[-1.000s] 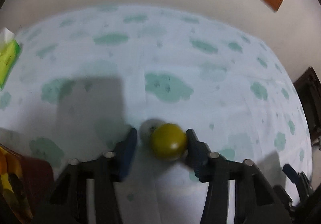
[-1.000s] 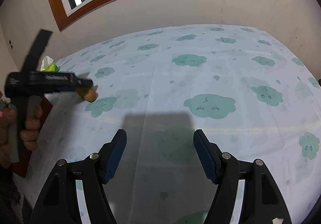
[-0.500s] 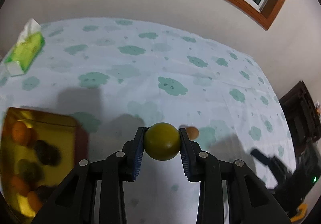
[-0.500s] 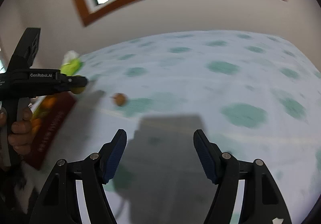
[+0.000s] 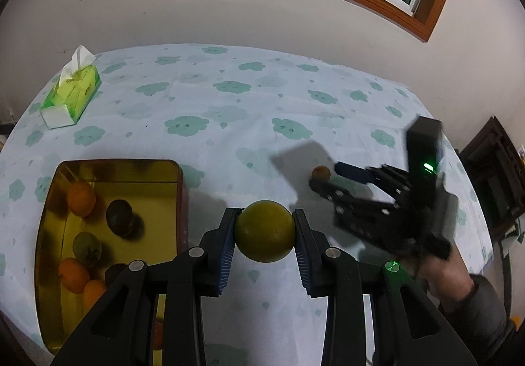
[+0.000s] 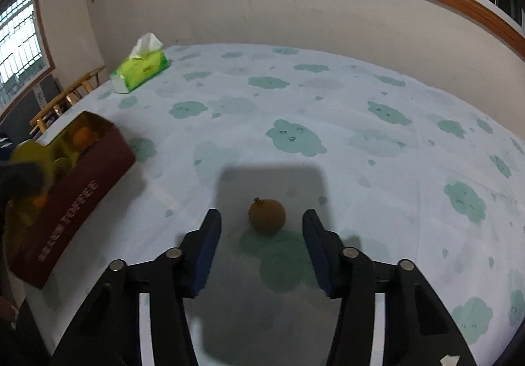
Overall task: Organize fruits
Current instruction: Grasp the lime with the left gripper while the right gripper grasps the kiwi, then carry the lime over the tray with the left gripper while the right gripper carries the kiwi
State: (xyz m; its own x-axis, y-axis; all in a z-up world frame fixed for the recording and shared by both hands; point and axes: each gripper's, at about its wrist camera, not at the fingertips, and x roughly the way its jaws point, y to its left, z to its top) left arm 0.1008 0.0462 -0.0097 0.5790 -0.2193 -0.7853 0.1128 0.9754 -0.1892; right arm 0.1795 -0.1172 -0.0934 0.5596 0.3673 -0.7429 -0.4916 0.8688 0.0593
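My left gripper (image 5: 264, 225) is shut on a round yellow-green fruit (image 5: 264, 234), held above the tablecloth just right of a gold-lined tin box (image 5: 115, 165). Several oranges and dark fruits lie in that box. A small brown fruit (image 6: 266, 216) rests on the cloth between the blue pads of my right gripper (image 6: 261, 221). Those jaws are closing, with a gap still showing on both sides of the fruit. The left wrist view shows the right gripper (image 5: 323, 177) reaching down around the same brown fruit (image 5: 321, 172), a hand behind it.
A green tissue box (image 5: 70, 93) sits at the far left of the table near the wall. The tin's dark red wall (image 6: 75, 202) stands left of my right gripper. A wooden chair (image 6: 65, 96) is beyond the table's left edge, and dark furniture (image 5: 492, 175) stands to the right.
The left gripper closed on the yellow-green fruit, lifted it and carried it toward the tin. The right gripper swung over to the small brown fruit and its jaws narrowed around it.
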